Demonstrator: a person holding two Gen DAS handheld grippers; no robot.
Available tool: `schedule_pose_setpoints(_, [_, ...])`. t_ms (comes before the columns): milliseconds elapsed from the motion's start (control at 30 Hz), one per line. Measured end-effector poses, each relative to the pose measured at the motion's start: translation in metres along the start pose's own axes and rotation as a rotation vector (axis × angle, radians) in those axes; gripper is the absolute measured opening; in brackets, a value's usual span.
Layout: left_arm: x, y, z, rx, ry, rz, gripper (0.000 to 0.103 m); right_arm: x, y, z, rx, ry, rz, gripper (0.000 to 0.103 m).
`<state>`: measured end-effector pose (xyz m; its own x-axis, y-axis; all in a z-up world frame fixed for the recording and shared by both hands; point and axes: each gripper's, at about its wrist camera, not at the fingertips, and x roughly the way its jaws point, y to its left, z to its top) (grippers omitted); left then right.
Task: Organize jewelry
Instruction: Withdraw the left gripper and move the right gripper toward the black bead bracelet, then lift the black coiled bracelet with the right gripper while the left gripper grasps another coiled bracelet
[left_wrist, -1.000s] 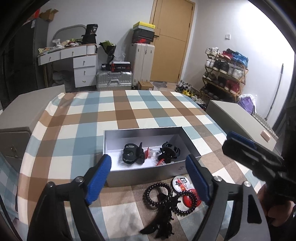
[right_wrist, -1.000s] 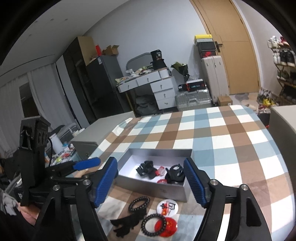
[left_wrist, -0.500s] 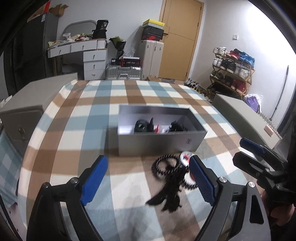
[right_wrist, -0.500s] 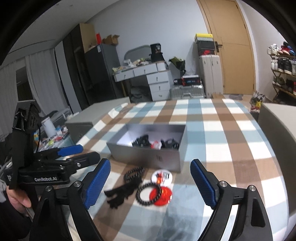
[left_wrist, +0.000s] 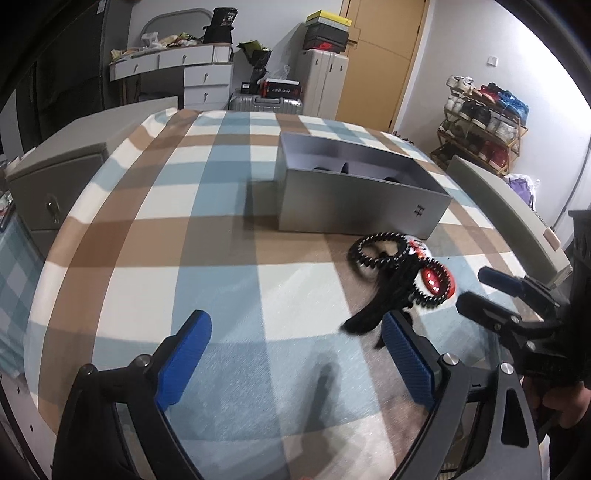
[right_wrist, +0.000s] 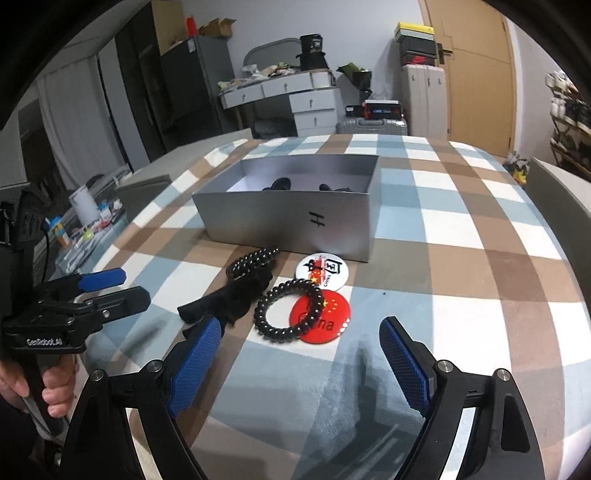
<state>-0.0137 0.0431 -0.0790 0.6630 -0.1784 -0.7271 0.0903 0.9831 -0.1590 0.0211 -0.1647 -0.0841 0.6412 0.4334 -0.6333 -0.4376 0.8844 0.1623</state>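
A silver open box (right_wrist: 291, 221) (left_wrist: 354, 206) stands on the checked tablecloth with dark hair clips inside. In front of it lie two black spiral hair ties (right_wrist: 288, 312) (right_wrist: 253, 260), a black bow clip (right_wrist: 225, 301) (left_wrist: 384, 299), a white badge (right_wrist: 324, 272) and a red badge (right_wrist: 323, 323) (left_wrist: 436, 282). My right gripper (right_wrist: 299, 365) is open and empty, just short of the nearer hair tie and red badge. My left gripper (left_wrist: 295, 354) is open and empty, low over the cloth, left of the pile; its right finger sits near the bow clip.
Grey cabinets (left_wrist: 62, 158) (left_wrist: 506, 206) flank the table on both sides. A desk with drawers (right_wrist: 280, 96), suitcases (left_wrist: 325, 85), a door and a shoe rack (left_wrist: 480, 122) stand behind. Each gripper shows in the other's view (right_wrist: 92, 295) (left_wrist: 506, 295).
Both grippers have pulled back from the box and dropped lower toward the cloth. The loose items now lie just ahead of the fingers. Both jaws stayed open.
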Motion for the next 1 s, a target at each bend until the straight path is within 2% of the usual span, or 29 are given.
schedule_pose_setpoints(267, [-0.001,0.007,-0.005,-0.011,0.008,-0.002,0.091,0.018,0.002,0.01,0.031,0.046,0.009,0.069])
schedule_pose_setpoints(400, [-0.004,0.01,-0.006,-0.014,0.0,0.003,0.091,0.023,0.002,0.011,0.04,0.06,-0.004,0.049])
schedule_pose_setpoints(567, [-0.004,0.012,-0.007,-0.024,0.008,0.005,0.091,0.024,0.004,0.012,0.011,0.065,-0.058,0.029])
schedule_pose_setpoints(633, [-0.005,0.012,-0.007,-0.026,0.009,0.002,0.091,0.024,0.006,0.011,-0.011,0.067,-0.096,0.018])
schedule_pose_setpoints(700, [-0.006,0.011,-0.007,-0.023,0.007,0.002,0.091,0.024,0.008,0.01,-0.033,0.067,-0.122,0.013])
schedule_pose_setpoints(867, [-0.008,0.009,-0.008,-0.022,0.01,0.006,0.091,0.024,0.006,0.01,-0.026,0.065,-0.14,0.009])
schedule_pose_setpoints(1000, [-0.012,0.008,-0.006,-0.027,0.011,0.0,0.091,0.019,-0.001,0.009,0.027,0.055,-0.102,0.009])
